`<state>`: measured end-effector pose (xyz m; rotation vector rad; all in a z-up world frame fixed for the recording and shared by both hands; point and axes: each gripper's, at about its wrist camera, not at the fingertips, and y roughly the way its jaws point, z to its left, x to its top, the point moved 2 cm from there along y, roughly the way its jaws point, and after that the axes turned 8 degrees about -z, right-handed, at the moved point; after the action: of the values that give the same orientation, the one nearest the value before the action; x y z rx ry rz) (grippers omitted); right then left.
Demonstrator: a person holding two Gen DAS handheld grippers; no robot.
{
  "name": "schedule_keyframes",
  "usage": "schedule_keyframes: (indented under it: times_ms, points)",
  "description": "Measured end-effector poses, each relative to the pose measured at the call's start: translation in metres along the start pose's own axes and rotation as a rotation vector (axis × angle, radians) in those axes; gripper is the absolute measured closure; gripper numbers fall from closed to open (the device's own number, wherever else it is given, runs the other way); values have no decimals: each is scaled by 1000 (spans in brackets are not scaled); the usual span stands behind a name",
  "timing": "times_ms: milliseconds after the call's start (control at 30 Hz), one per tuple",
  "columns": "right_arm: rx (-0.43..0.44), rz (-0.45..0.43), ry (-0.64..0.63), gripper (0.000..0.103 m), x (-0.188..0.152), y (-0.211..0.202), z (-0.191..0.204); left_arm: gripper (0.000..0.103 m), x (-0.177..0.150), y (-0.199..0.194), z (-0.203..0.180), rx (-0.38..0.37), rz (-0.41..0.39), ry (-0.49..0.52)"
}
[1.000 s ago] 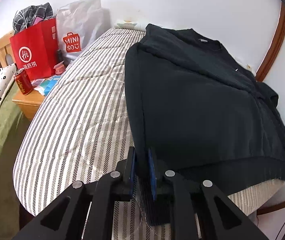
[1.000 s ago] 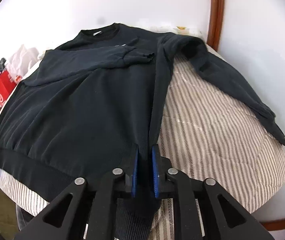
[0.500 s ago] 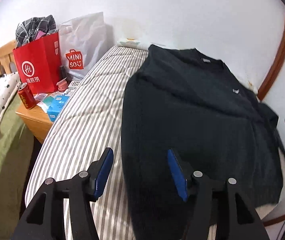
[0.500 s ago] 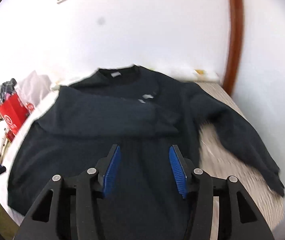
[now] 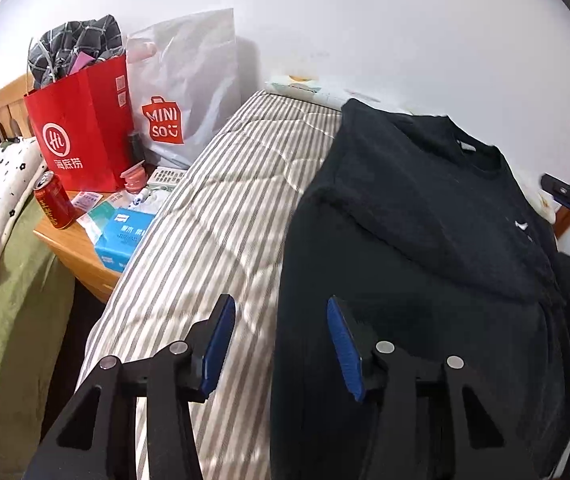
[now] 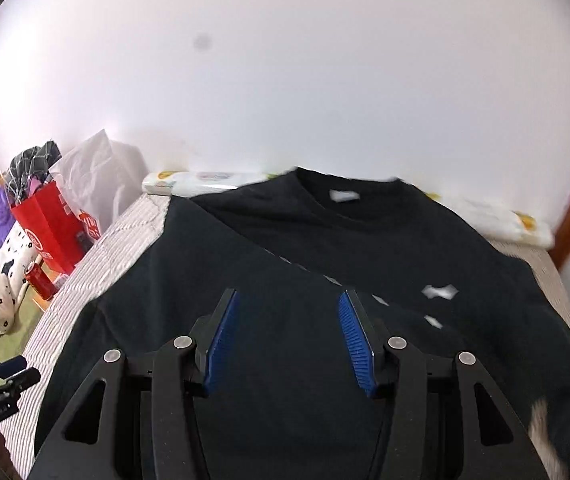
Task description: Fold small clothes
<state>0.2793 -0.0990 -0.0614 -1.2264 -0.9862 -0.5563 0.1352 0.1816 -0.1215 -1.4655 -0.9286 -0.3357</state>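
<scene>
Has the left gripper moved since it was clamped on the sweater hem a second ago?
Yes. The left gripper has opened and lifted off the black sweater, swinging toward the nightstand side: the red bag now looms larger.

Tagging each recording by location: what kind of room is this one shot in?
Most likely a bedroom at home. The black sweatshirt lies on a striped mattress; beside it stand a wooden bedside table with a red shopping bag, and a wooden headboard.
</scene>
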Motion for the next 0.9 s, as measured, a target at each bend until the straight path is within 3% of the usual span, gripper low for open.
schedule_keyframes:
  times_ms: [233,333,467,667,800,867,900]
  points:
    - [83,45,-91,52,29,84,51,60,25,37,0,2,2,2]
    - [138,66,-109,52,39,117,67,60,33,54,-2,2,7,34]
    - [171,95,-134,52,50,159,87,61,40,73,-11,-51,26,64]
    - [283,116,-132,52,67,208,113,61,42,93,-32,-68,24,179]
    - [287,153,-140,52,69,243,132,64,42,110,-40,-61,24,213]
    - [308,187,-134,63,65,261,140,72,43,115,-41,-86,18,202]
    - [323,201,-129,83,63,268,143,84,44,114,-41,-99,13,199]
